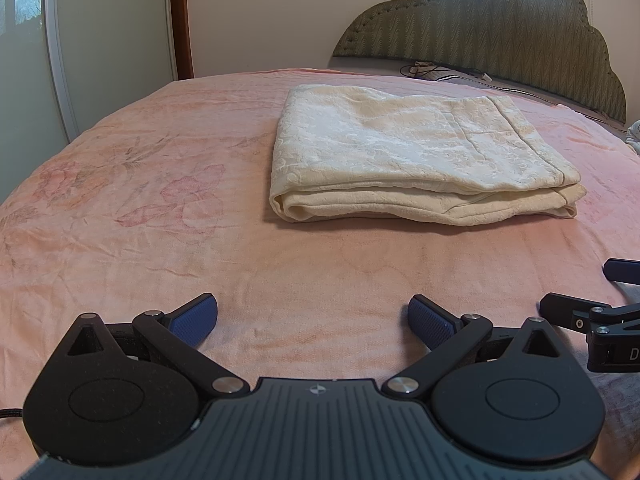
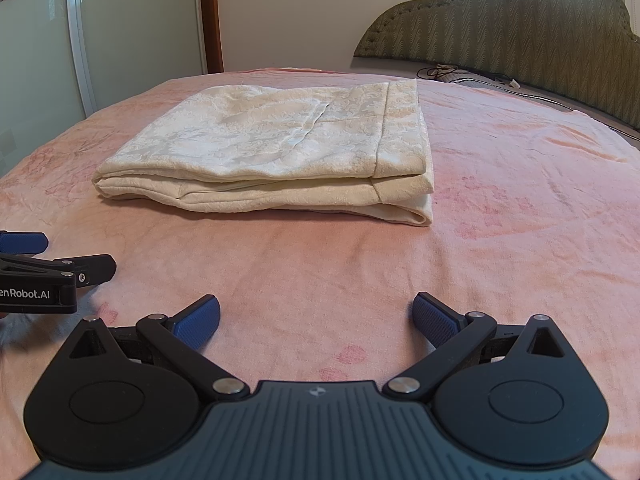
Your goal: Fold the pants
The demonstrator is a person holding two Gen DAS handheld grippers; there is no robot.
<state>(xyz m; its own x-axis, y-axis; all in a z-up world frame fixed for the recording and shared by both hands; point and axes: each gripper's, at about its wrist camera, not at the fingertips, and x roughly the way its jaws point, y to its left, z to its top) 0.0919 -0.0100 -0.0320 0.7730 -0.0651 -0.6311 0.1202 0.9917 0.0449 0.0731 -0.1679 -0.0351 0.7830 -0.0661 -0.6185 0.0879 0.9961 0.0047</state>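
One pair of cream, embossed-pattern fabric pants [image 1: 420, 156] lies folded into a flat, layered rectangle on the pink floral bedspread [image 1: 140, 208] — nothing else rests on it but the tools. Two grippers sit short of the pants' near edge, well apart from the cloth: the left black gripper [image 1: 313, 320] and the right black gripper [image 2: 316, 318], each with two blue pads spread wide (both released, holding nothing). Beyond the pants stands one green quilted headboard [image 2: 520, 20].
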